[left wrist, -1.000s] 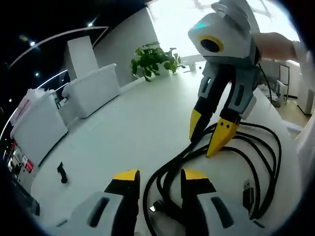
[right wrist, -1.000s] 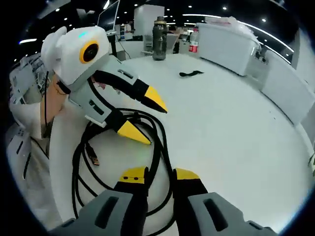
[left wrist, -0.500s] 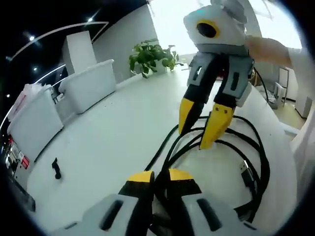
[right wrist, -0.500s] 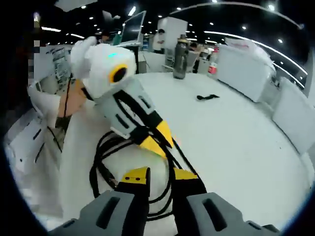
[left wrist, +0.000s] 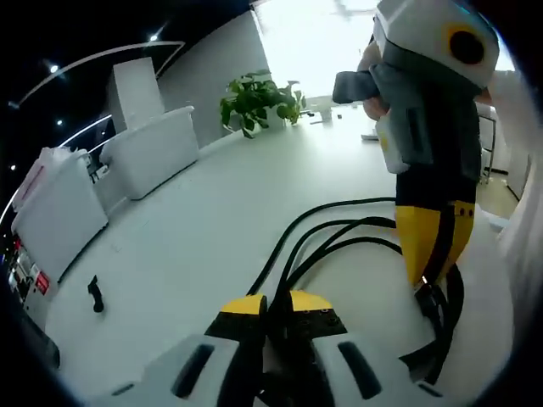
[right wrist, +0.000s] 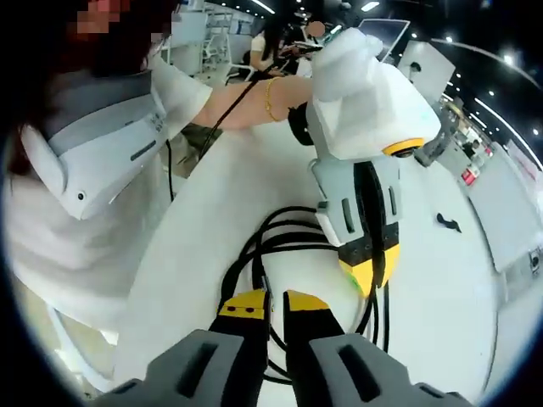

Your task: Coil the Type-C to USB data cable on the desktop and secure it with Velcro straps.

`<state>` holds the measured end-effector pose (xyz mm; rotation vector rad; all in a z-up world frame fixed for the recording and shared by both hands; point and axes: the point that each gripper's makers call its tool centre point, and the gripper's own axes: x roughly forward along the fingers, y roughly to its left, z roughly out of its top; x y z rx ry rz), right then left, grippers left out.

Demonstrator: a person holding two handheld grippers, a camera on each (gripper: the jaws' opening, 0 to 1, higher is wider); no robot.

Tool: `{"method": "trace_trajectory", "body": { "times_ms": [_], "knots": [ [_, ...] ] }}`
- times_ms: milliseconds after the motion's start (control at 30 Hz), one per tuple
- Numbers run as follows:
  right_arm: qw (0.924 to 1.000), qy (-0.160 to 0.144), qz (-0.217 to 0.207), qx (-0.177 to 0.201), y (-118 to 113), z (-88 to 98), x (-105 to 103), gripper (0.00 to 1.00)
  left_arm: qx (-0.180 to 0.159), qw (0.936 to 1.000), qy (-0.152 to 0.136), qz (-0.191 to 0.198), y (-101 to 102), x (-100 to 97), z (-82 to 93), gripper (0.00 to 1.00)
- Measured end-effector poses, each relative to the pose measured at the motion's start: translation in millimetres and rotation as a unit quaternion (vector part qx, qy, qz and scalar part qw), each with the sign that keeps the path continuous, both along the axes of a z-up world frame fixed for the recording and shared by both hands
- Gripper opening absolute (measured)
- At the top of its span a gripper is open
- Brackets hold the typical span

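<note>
Only leftward: potted plant (left wrist: 259, 100).

Left grey gripper with yellow-tipped jaws (left wrist: 277, 303): rising from the bottom of the left gripper view, jaws drawn nearly together, pinched on black cable strands. Seen in the right gripper view (right wrist: 367, 270) from the side, pointing down, held by a bare forearm with a gold bracelet (right wrist: 254, 96).

Right grey gripper with yellow-tipped jaws (right wrist: 265, 300): jaws close together, black strand between them. In the left gripper view (left wrist: 431, 254), hanging tip-down at the right, gripped by a hand (left wrist: 373, 80) near its top.
</note>
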<state>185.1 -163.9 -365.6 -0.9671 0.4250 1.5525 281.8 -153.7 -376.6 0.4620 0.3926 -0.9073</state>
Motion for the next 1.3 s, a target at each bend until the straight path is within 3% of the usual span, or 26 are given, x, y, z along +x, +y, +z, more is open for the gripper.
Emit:
{"method": "trace_trajectory", "body": {
  "times_ms": [200,433,500,633,833,1067,1300],
  "knots": [
    [0.9998,-0.004,0.011,-0.016,1,-5.0,-4,0.10,-0.008,1.0000,0.005,0.000,-2,0.9,-0.1,0.11],
    [0.9977,-0.032,0.044,-0.041,5,-9.2,-7,0.10,-0.009,0.9999,0.007,0.003,-2,0.7,-0.5,0.11],
    [0.9947,-0.043,0.071,-0.060,6,-11.4,-9,0.09,-0.009,0.9999,0.006,0.003,-3,0.1,-1.3,0.11],
    [0.9907,-0.033,0.089,-0.097,10,-14.3,-11,0.08,-0.010,0.9999,0.007,0.004,-3,0.3,-1.5,0.11],
    [0.9786,-0.038,0.144,-0.142,13,-18.0,-13,0.05,-0.014,0.9999,0.008,0.002,-3,0.2,-2.1,0.11],
    [0.9811,-0.020,0.126,-0.146,10,-12.3,-14,0.03,-0.004,1.0000,0.000,-0.009,-2,-1.8,-1.9,0.10],
    [0.9817,-0.030,0.097,-0.161,-17,-4.6,-12,0.03,0.011,0.9997,-0.007,-0.022,1,-4.3,-2.8,0.08]
  ]
}}
